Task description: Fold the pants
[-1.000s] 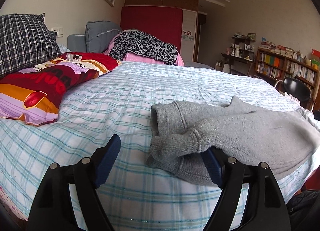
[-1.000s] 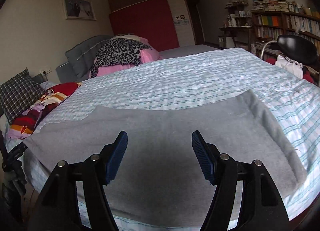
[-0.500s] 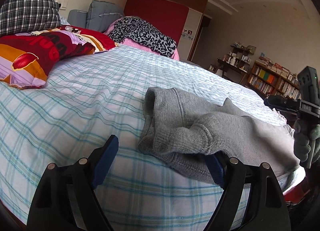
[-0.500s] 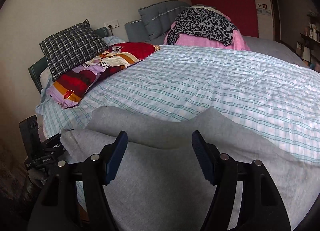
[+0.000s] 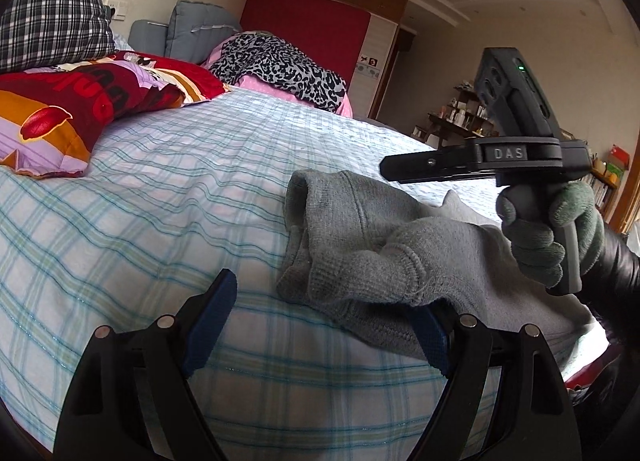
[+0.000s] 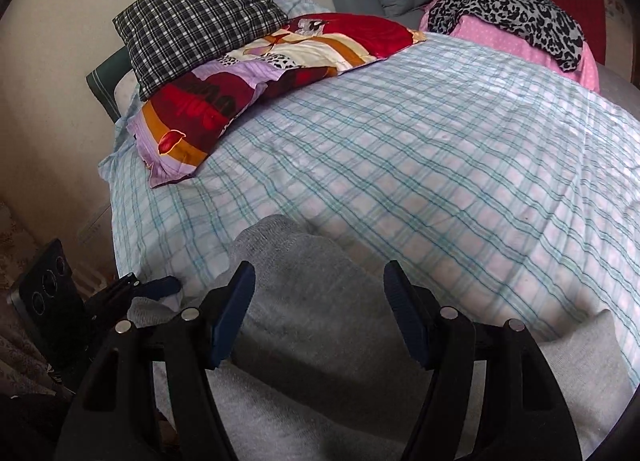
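Note:
Grey knit pants lie bunched on the checked bedsheet near the bed's front edge, a ribbed cuff folded over on top. My left gripper is open, low at the bed edge, its right finger partly under the pants' hem. The right gripper shows in the left wrist view, held by a gloved hand above the pants. In the right wrist view my right gripper is open and empty, hovering over the grey pants.
A colourful red and purple pillow and a plaid pillow lie at the bed's left. A leopard-print cloth on pink bedding sits at the far end. Bookshelves and a desk stand by the far right wall.
The right gripper has swung left over the pants, toward the cuff end and the left gripper. The left gripper has moved closer to the bunched cuff. Both stay open.

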A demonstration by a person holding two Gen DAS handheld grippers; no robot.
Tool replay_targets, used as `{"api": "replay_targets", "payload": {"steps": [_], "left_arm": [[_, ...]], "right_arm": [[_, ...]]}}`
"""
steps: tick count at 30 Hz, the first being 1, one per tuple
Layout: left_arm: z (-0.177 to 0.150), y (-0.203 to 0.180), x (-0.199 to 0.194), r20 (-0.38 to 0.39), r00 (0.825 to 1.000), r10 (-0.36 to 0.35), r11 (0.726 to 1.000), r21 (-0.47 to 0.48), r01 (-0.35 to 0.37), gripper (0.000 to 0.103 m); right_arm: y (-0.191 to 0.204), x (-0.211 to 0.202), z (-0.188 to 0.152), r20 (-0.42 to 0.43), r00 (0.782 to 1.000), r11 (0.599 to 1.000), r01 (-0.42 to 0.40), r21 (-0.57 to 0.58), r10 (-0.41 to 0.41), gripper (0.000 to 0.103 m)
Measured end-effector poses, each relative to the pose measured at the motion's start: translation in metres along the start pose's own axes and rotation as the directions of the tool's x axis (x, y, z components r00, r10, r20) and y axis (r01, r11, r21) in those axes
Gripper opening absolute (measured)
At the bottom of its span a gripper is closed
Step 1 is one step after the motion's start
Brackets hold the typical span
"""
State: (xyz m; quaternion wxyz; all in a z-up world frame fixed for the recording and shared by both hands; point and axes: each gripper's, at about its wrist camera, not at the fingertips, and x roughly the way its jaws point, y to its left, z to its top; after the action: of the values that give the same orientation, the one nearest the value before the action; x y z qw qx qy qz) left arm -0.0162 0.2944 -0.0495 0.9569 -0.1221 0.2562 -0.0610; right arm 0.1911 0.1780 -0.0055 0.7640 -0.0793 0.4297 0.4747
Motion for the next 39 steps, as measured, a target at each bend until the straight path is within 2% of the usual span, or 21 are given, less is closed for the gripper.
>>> {"api": "replay_targets", "payload": {"steps": [2,4,5,6,9,13,16,22,25,27,30,34,37,39], "left_arm": [[0.0,0.001,0.001,-0.001,1.0,0.001,1.0,-0.001,-0.001,0.082],[0.0,0.003,0.001,0.001,1.0,0.001,1.0,-0.006,-0.001,0.082],[0.001,0.004,0.001,0.002,1.0,0.001,1.0,-0.009,-0.001,0.082],[0.002,0.005,0.002,0.001,1.0,0.003,1.0,-0.013,-0.003,0.082],[0.003,0.006,0.004,-0.002,1.0,0.007,1.0,-0.016,-0.007,0.082],[0.001,-0.001,0.008,-0.009,0.999,0.053,0.998,0.035,-0.052,0.082],[-0.002,-0.005,0.01,-0.012,0.997,0.082,0.994,0.067,-0.081,0.082],[0.004,0.001,-0.002,-0.006,0.995,0.104,0.994,0.042,-0.104,0.082],[0.012,0.002,-0.012,0.007,0.994,0.109,0.994,0.029,-0.109,0.082],[0.016,-0.005,-0.018,0.028,0.992,0.125,0.99,0.056,-0.126,0.082],[0.022,-0.013,-0.029,0.066,0.988,0.139,0.985,0.097,-0.145,0.082],[0.028,-0.01,-0.042,0.098,0.981,0.166,0.982,0.077,-0.174,0.082],[0.03,-0.012,-0.045,0.096,0.985,0.145,0.987,0.052,-0.151,0.082],[0.031,-0.023,-0.042,0.096,0.988,0.12,0.989,0.075,-0.127,0.082]], "right_arm": [[0.001,0.018,0.005,-0.059,0.998,1.0,-0.012,-0.018,0.011,0.068],[0.003,0.031,0.007,-0.098,0.995,0.999,0.004,-0.045,-0.008,0.062],[0.004,0.034,0.007,-0.097,0.995,0.999,0.008,-0.051,-0.013,0.048],[0.004,0.033,0.008,-0.082,0.996,0.999,0.024,-0.048,-0.028,0.04],[0.001,0.028,0.012,-0.035,0.998,0.998,0.058,-0.034,-0.059,0.027],[-0.003,0.03,0.019,0.007,0.996,0.996,0.089,0.005,-0.089,0.025],[-0.008,0.043,0.022,-0.005,0.996,0.996,0.091,0.018,-0.091,0.025],[-0.011,0.045,0.021,-0.001,0.996,0.996,0.091,0.024,-0.091,0.032],[-0.009,0.027,0.022,0.032,0.997,0.997,0.074,0.025,-0.075,0.037],[-0.009,0.009,0.021,0.072,0.994,0.997,0.08,0.025,-0.081,0.044],[-0.02,-0.021,0.018,0.115,0.988,0.994,0.099,0.048,-0.104,0.045],[-0.043,-0.053,0.006,0.131,0.978,0.985,0.155,0.081,-0.165,0.045],[-0.067,-0.074,-0.007,0.129,0.965,0.97,0.213,0.118,-0.228,0.045],[-0.087,-0.087,-0.017,0.124,0.959,0.958,0.234,0.166,-0.256,0.045]]}}
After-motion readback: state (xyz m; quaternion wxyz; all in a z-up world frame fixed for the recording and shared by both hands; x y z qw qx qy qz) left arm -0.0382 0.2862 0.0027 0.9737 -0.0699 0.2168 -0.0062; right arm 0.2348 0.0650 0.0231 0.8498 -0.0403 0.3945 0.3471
